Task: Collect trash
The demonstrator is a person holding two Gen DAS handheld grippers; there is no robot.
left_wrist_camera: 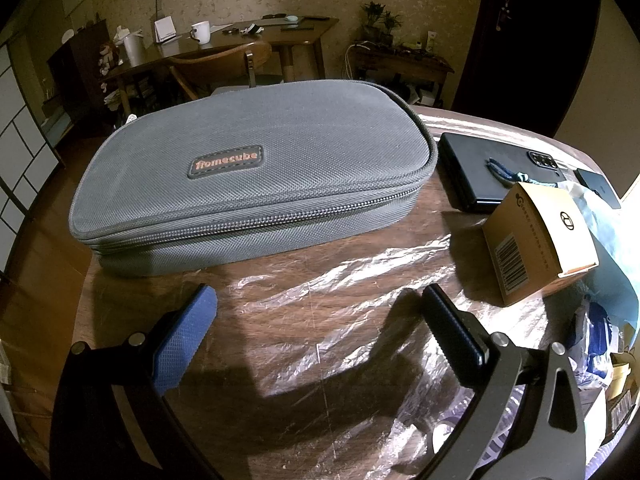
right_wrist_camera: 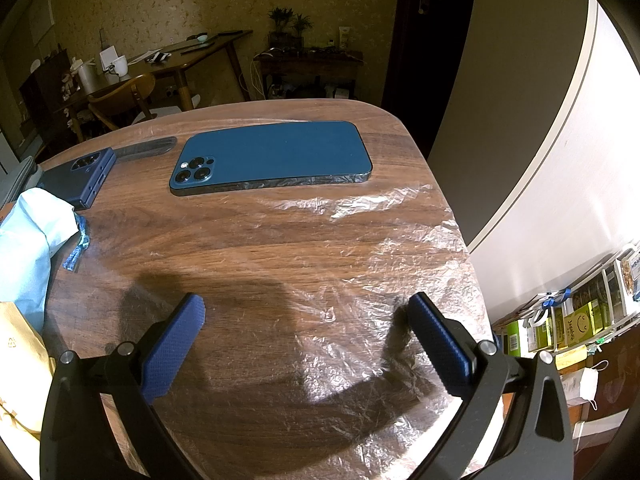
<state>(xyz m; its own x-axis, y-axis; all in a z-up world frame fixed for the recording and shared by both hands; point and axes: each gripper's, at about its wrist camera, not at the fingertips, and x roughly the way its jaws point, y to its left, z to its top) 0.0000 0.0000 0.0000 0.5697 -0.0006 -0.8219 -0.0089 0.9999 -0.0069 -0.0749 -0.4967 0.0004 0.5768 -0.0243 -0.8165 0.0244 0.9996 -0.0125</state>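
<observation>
Left view alone shows pouch (left_wrist_camera: 248, 176); right, blue phone (right_wrist_camera: 272, 156).

A home living-dining room: wallpapered walls, wooden dining table (left_wrist_camera: 224, 46) with mug (left_wrist_camera: 200, 32), potted plants (right_wrist_camera: 289, 20).

left tool (left_wrist_camera: 320, 312) spread wide over plastic wrap (left_wrist_camera: 320, 320), grey zip case (left_wrist_camera: 248, 176) ahead.

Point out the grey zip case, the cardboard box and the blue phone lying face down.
grey zip case (left_wrist_camera: 256, 176): left wrist view, on its top panel.
cardboard box (left_wrist_camera: 538, 236): left wrist view, on its top face.
blue phone (right_wrist_camera: 280, 152): right wrist view, on its back panel.
</observation>
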